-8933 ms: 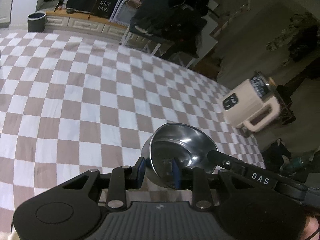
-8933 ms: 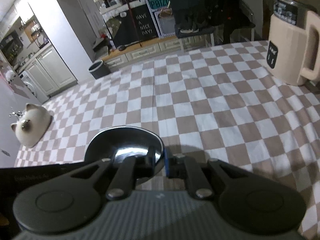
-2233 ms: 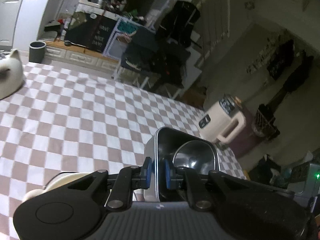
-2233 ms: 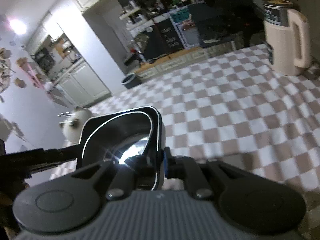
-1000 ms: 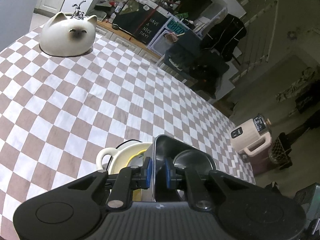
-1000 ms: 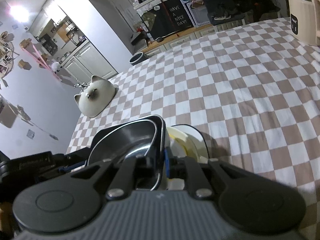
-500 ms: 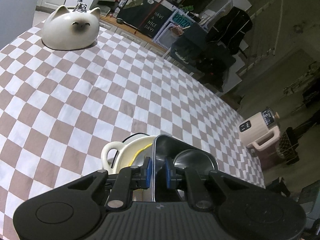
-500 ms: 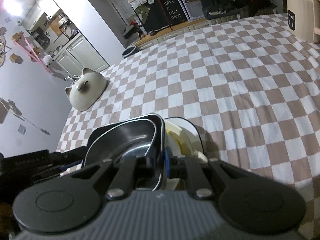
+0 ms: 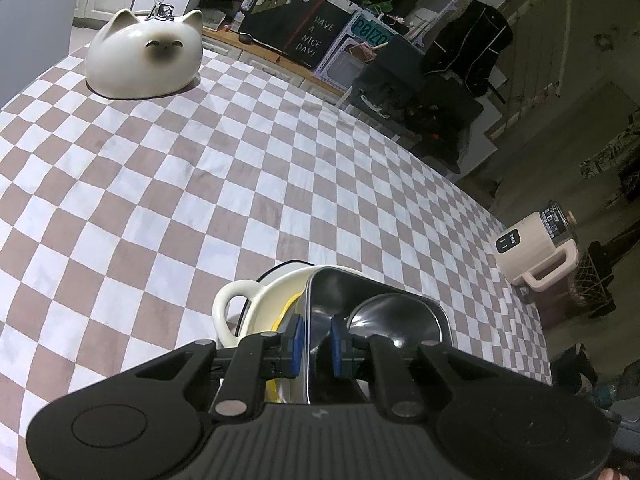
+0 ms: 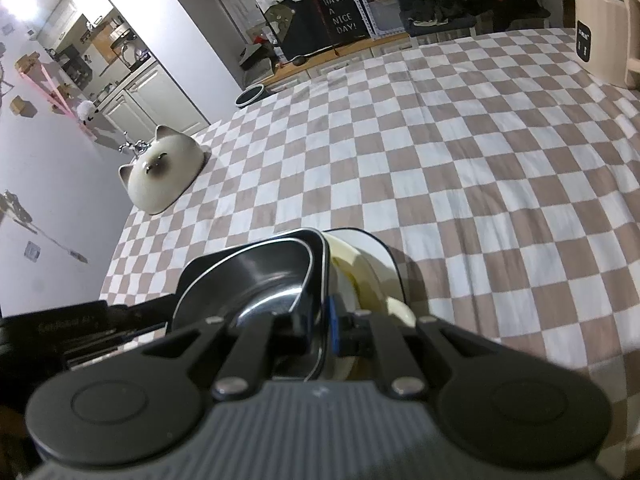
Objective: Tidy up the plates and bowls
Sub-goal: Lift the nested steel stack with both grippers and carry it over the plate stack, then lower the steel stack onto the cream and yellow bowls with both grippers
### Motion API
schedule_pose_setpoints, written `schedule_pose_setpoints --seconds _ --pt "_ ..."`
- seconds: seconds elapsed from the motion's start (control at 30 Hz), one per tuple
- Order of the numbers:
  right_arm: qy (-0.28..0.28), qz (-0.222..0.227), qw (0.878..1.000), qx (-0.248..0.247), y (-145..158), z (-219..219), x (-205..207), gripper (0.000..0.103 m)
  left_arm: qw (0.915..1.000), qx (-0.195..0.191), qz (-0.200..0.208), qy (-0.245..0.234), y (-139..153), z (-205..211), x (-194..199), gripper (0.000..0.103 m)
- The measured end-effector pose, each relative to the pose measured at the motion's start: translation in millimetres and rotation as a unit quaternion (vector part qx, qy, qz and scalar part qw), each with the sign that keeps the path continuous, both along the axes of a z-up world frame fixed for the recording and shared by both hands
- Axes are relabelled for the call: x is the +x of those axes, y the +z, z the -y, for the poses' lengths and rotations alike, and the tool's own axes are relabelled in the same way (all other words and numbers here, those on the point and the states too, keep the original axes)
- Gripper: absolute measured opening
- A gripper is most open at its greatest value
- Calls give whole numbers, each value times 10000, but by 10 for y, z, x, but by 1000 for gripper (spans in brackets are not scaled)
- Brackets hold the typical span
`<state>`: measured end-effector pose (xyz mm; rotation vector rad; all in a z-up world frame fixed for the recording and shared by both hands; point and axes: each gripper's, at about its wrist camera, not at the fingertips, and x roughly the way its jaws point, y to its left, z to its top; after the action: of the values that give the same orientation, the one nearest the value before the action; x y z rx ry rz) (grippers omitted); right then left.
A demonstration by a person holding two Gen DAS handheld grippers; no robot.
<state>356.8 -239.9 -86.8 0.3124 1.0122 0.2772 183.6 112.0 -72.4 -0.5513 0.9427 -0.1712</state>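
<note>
- Nearest, the left gripper is pinched on the left-hand wall of a square steel tray, one blue pad inside the rim and one outside.
- The right gripper is pinched on the opposite wall of the same steel tray, so both hands carry it between them.
- A round steel bowl sits nested inside the tray; in the right wrist view its shiny inside shows just behind the pinched rim.
- Directly beneath and slightly beyond the tray is a cream bowl with a loop handle, with something yellow inside it; whether the tray already rests on it or hangs just above I cannot tell.
- By my reading, the stacking is well advanced: bowl in tray, tray lined up over the cream bowl, near the front edge of the checked tablecloth.
- What seems left is to settle the tray, let go with both grippers and check that the pile sits level.
- Further out the cloth is bare, so no other loose plates or bowls show in either view.
- At the far left corner stands a cat-shaped ceramic piece, well apart from the pile.
- Off the far right edge stands a beige kettle-like appliance, also untouched.
</note>
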Motion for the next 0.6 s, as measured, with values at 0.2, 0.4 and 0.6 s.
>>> schedule_pose_setpoints --seconds 0.2,0.4,0.6 --pt "17 35 9999 -139 -30 -30 -4 13 9999 136 -39 -43 -30 48 36 14" --pt "81 5 9992 -390 -72 -76 9 13 9995 282 -109 -100 -81 97 69 14" --pt "108 29 9991 -406 -66 -53 10 13 9994 326 -109 -101 -96 110 79 14"
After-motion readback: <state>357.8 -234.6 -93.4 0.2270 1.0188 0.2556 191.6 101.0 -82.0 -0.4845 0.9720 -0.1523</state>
